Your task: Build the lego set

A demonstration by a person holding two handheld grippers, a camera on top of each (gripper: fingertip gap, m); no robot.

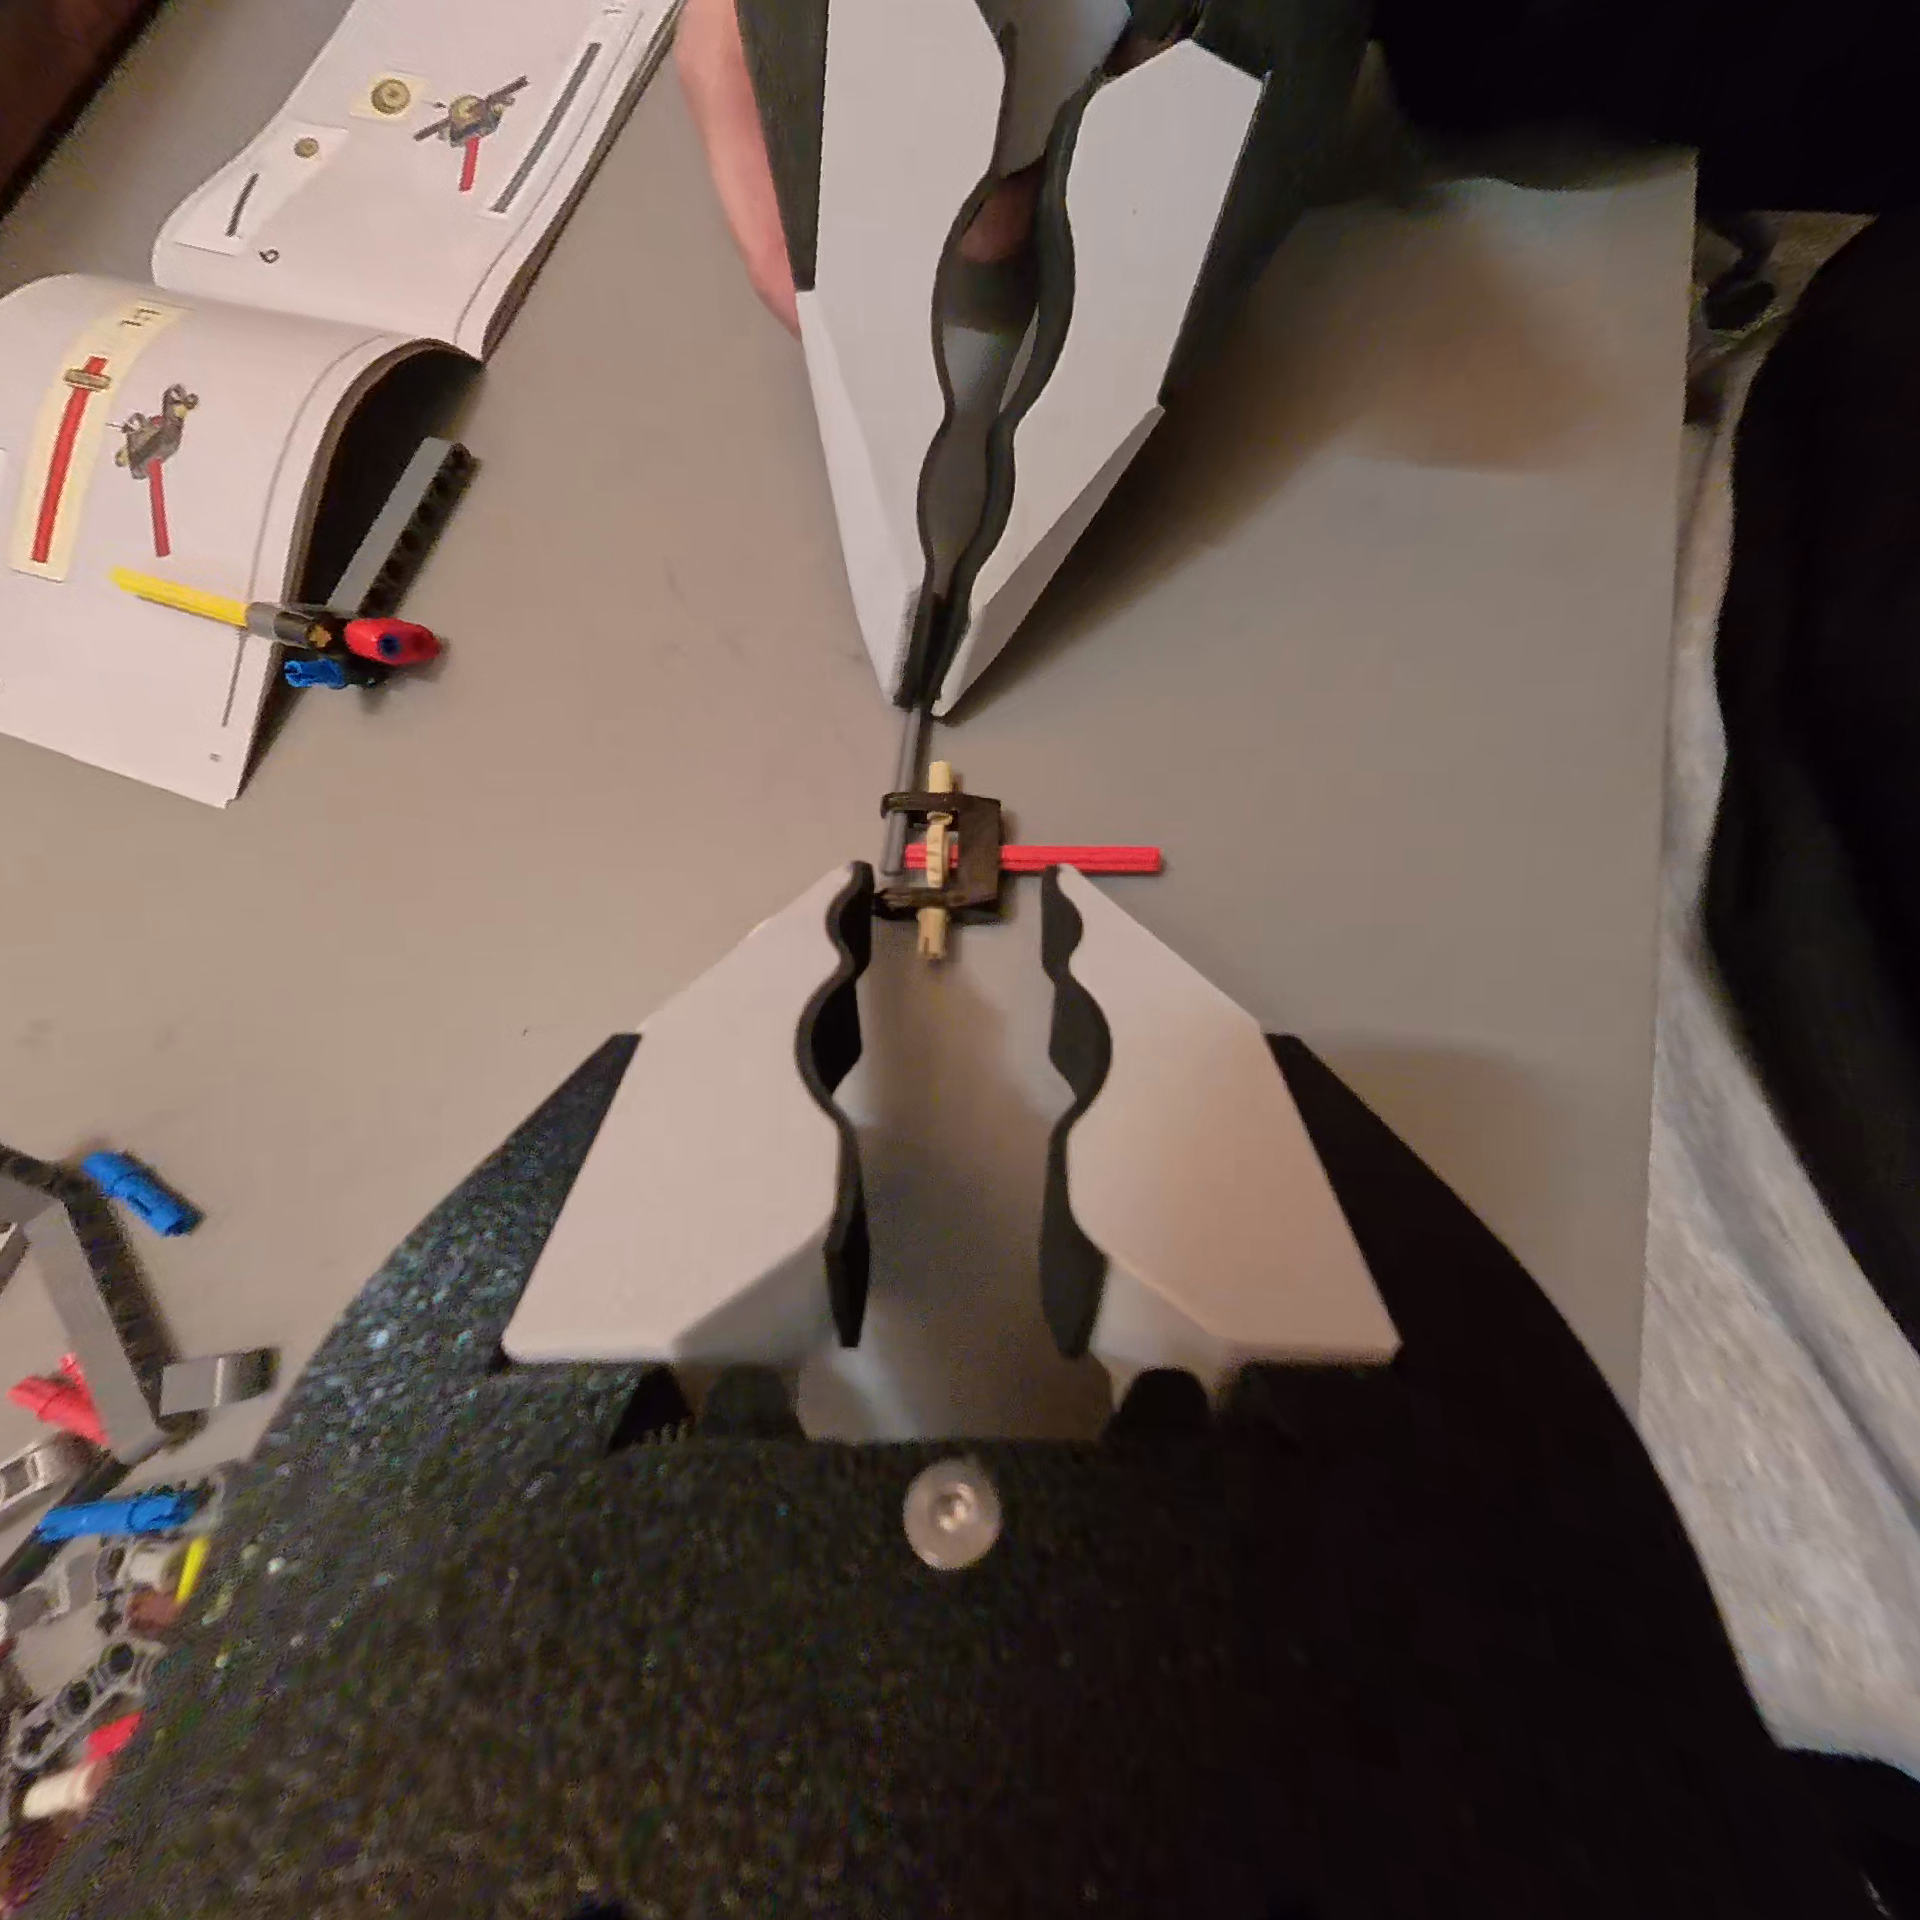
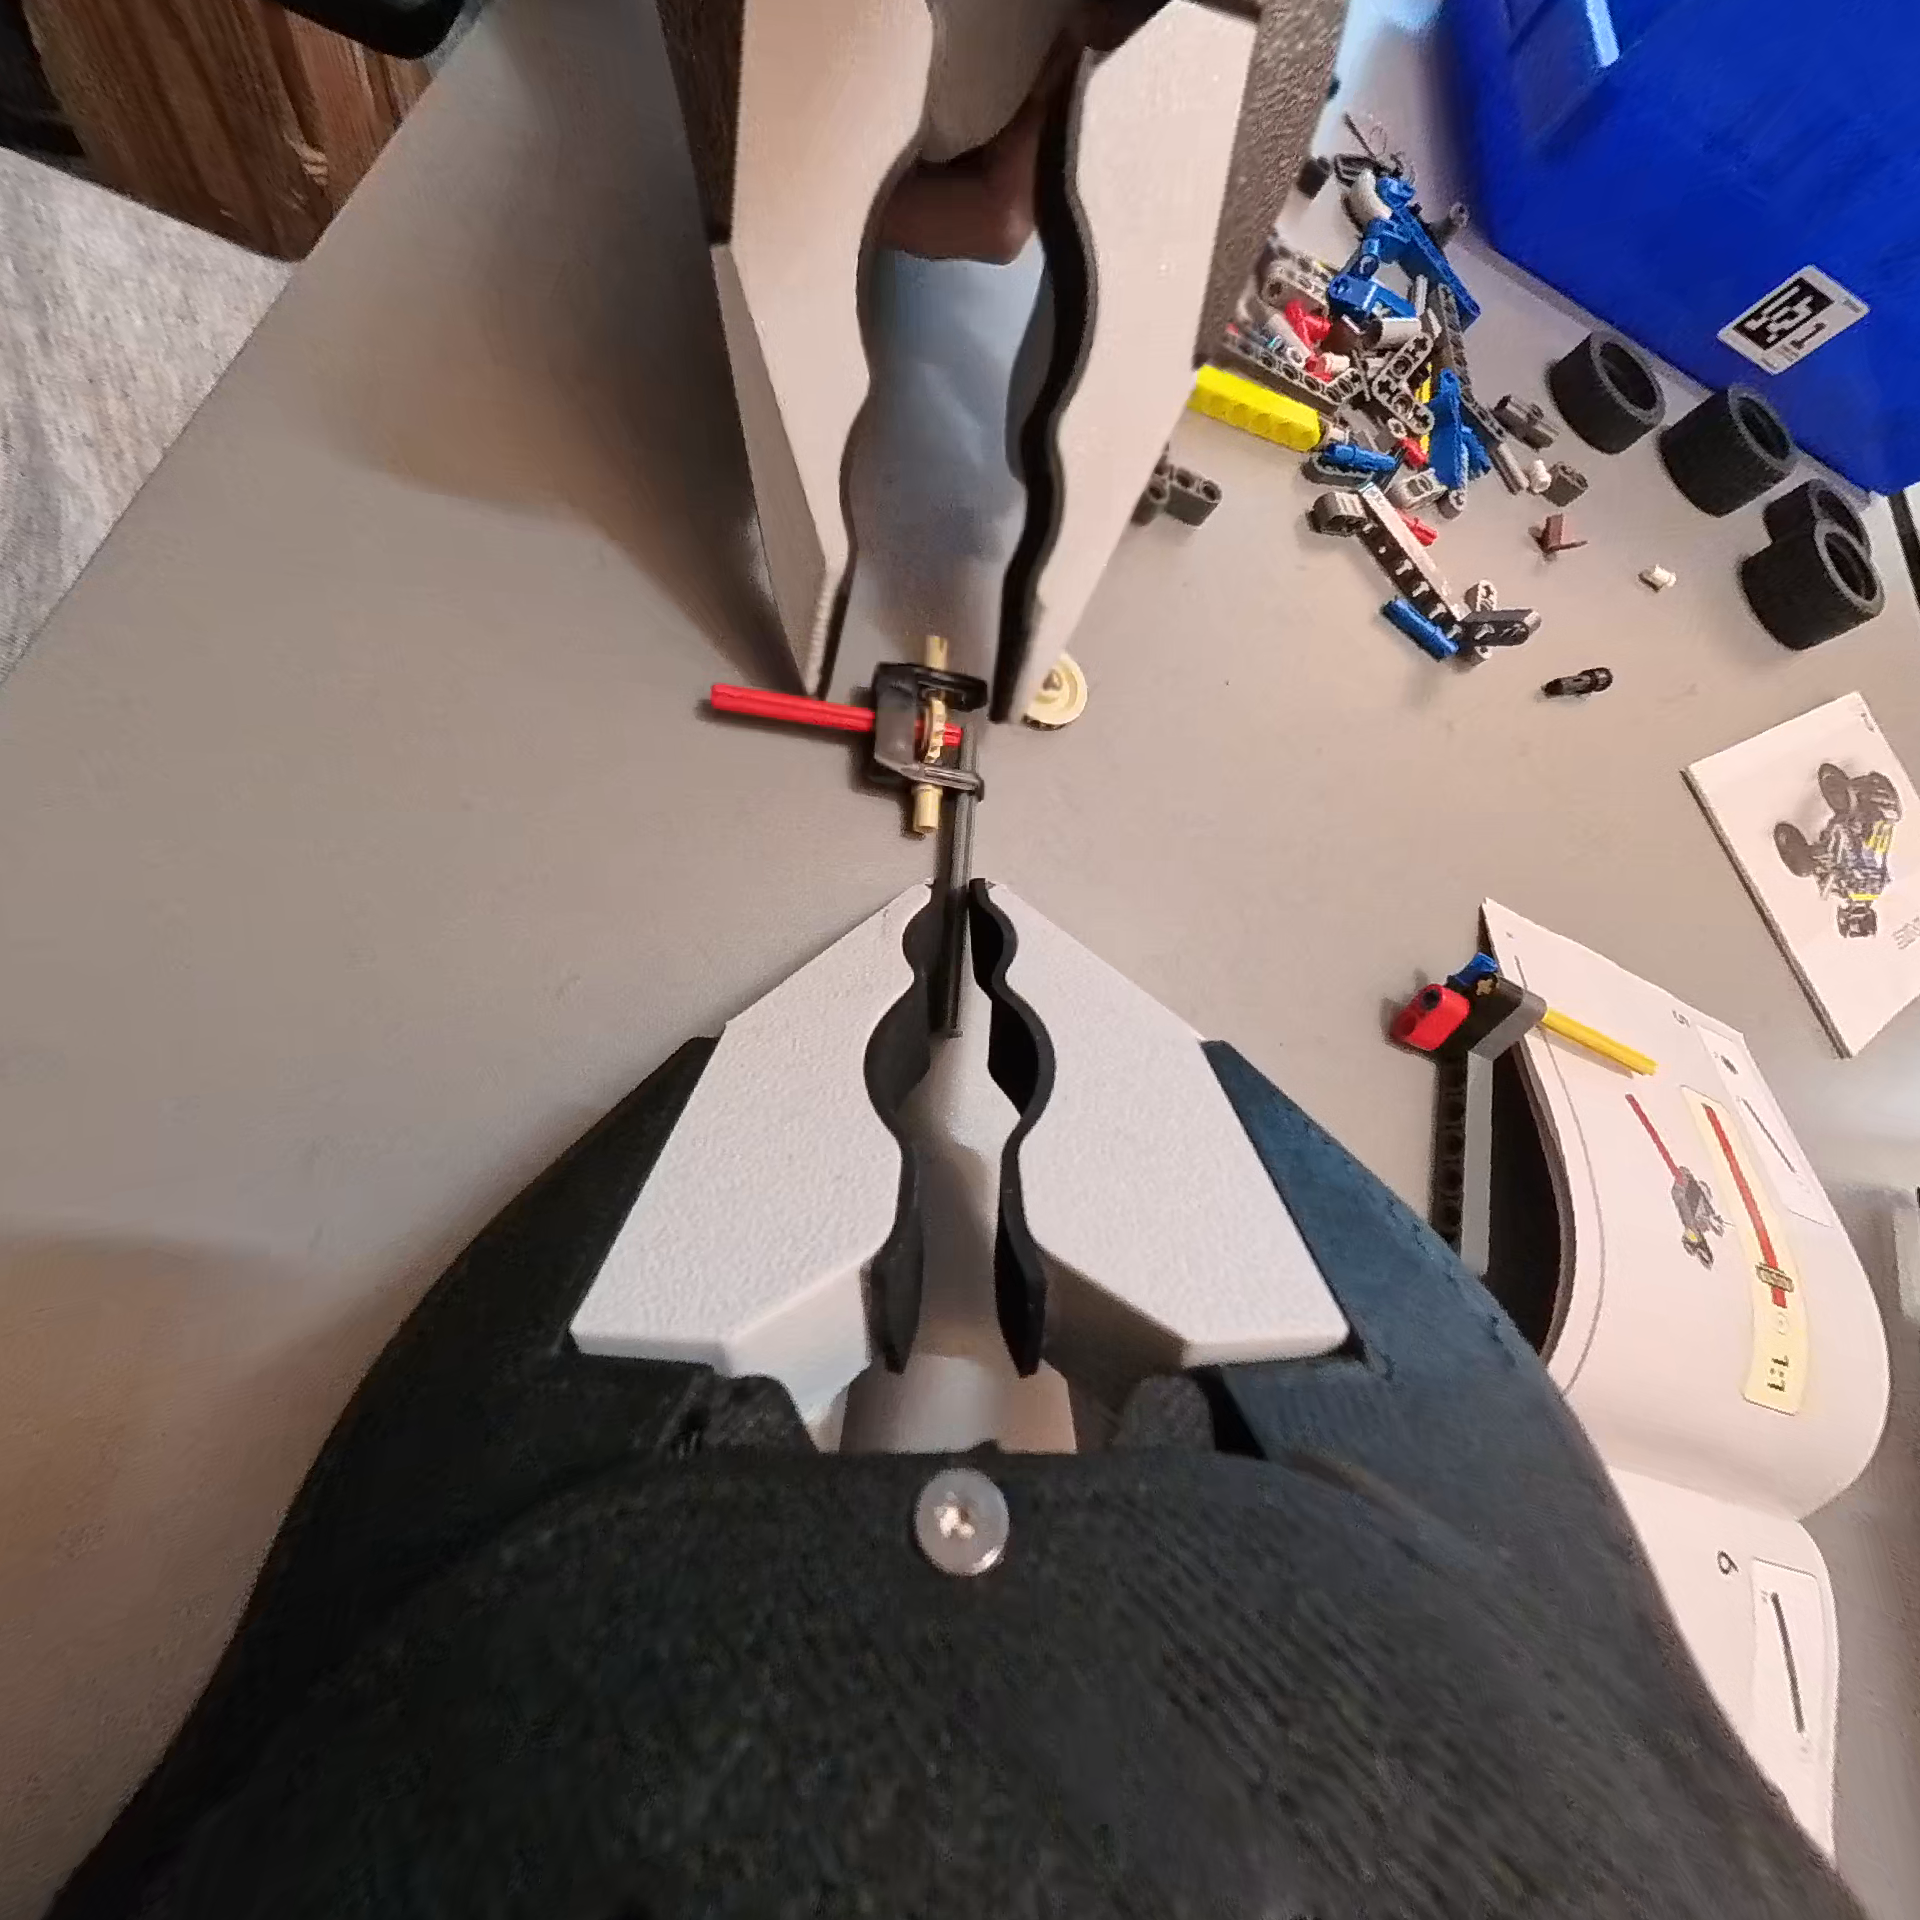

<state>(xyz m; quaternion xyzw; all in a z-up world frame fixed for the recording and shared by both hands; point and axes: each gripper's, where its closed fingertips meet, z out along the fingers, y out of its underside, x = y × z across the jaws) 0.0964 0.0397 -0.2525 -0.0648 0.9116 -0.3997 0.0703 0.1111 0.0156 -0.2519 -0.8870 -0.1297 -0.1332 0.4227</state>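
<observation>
A small assembly (image 1: 940, 857) lies on the grey table (image 1: 1351, 727): a black frame with a tan axle and gear through it and a red axle (image 1: 1081, 859) sticking out sideways. My left gripper (image 1: 954, 883) is open, its fingertips on either side of the assembly, the left tip touching the frame. My right gripper (image 2: 951, 888) is shut on a dark grey axle (image 2: 961, 862), whose far end rests against the assembly (image 2: 925, 727). The right gripper also shows in the left wrist view (image 1: 920, 707), and the left gripper in the right wrist view (image 2: 909, 696). A tan gear (image 2: 1055, 694) lies beside the left gripper's finger.
An open instruction booklet (image 1: 156, 468) lies nearby, with a sub-assembly of yellow axle, red piece and grey beam (image 1: 343, 634) on it. A pile of loose parts (image 2: 1392, 384), black tyres (image 2: 1725, 447), a blue bin (image 2: 1714, 156) and a leaflet (image 2: 1818, 862) stand farther off. My left and right fingertips are right by each other.
</observation>
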